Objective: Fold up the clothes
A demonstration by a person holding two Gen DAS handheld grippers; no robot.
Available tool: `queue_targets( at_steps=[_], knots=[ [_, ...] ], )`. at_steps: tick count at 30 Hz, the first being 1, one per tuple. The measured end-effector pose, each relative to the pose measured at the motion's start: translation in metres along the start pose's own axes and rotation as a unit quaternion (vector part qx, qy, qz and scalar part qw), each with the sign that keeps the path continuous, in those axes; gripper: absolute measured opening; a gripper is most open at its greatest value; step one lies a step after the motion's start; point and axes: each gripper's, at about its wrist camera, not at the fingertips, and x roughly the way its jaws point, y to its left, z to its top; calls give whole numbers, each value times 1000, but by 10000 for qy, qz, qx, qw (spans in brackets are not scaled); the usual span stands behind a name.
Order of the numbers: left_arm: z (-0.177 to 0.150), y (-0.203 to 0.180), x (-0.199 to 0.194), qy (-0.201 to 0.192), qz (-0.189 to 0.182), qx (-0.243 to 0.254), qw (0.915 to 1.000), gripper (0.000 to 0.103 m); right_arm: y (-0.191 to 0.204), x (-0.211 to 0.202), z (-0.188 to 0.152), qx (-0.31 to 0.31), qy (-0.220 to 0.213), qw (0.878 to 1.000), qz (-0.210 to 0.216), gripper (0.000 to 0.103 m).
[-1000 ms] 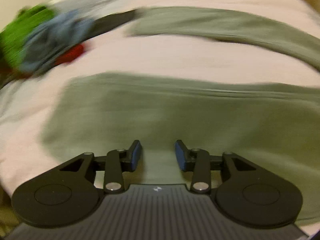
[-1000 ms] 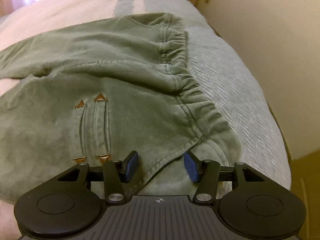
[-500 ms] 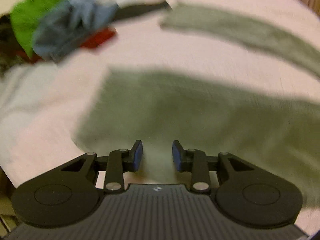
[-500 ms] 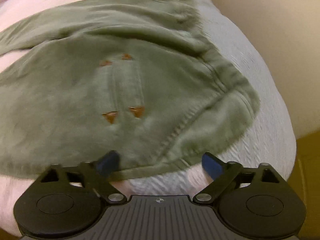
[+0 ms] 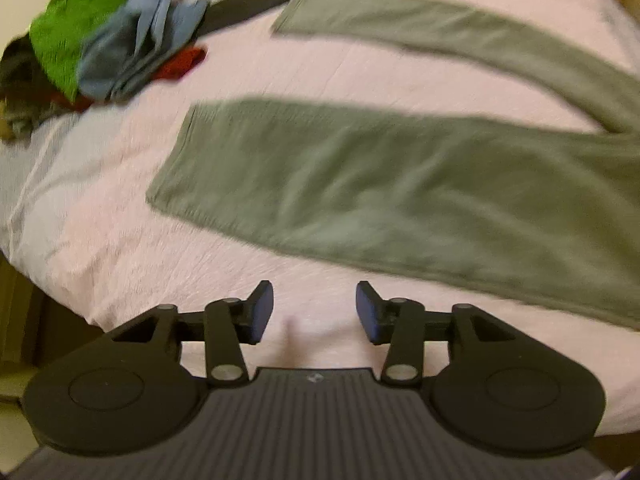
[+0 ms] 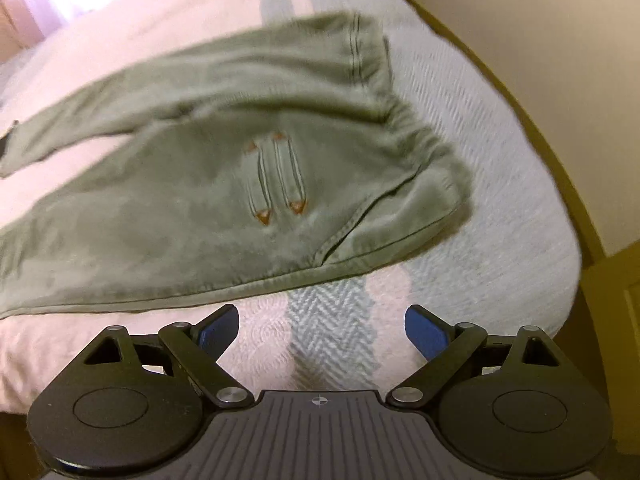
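Observation:
Olive-green trousers (image 5: pixel 380 188) lie spread flat on the pink bedspread (image 5: pixel 248 80), both legs stretched out toward the left in the left wrist view. Their waistband and back pocket stitching (image 6: pixel 276 176) fill the right wrist view. My left gripper (image 5: pixel 315 312) hovers above bare bedspread just short of the near leg's lower edge; its jaws are opening and nothing is between them. My right gripper (image 6: pixel 322 330) stands wide open above the bedspread below the waist edge of the trousers (image 6: pixel 200 216), holding nothing.
A heap of other clothes (image 5: pixel 104 52), green, blue-grey and red, lies at the bed's far left corner. A dark garment (image 5: pixel 248 4) stretches beside it. The bed's edge (image 6: pixel 560 208) drops off at the right, next to a cream wall (image 6: pixel 568 60).
Both grippers have pulled back and risen off the trousers, which now lie further away. The right jaws spread wide; the left jaws opened a little. The trousers lie released on the bed.

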Motion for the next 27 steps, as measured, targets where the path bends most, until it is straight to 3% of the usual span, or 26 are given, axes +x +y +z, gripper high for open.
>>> queue_targets(
  at_steps=[5, 6, 7, 12, 21, 27],
  knots=[
    [-2, -27, -78, -518, -254, 68, 9983, 47, -11, -63, 3, -120, -471, 9988, 102, 93],
    [-3, -31, -91, -564, -306, 79, 9979, 48, -13, -76, 3, -117, -599, 9980, 161, 95],
    [-7, -35, -104, -588, -337, 94, 9977, 48, -14, -89, 2, -112, -712, 9972, 211, 103],
    [-30, -39, -153, -657, -375, 165, 9970, 50, -15, -136, -10, -144, -1060, 9934, 409, 103],
    [-68, -22, -214, -895, -322, 93, 9954, 59, 4, -169, -37, -252, -983, 9920, 753, 103],
    [-84, -17, -239, -1036, -309, 124, 9941, 60, 11, -185, -50, -343, -996, 9906, 873, 103]
  ],
)
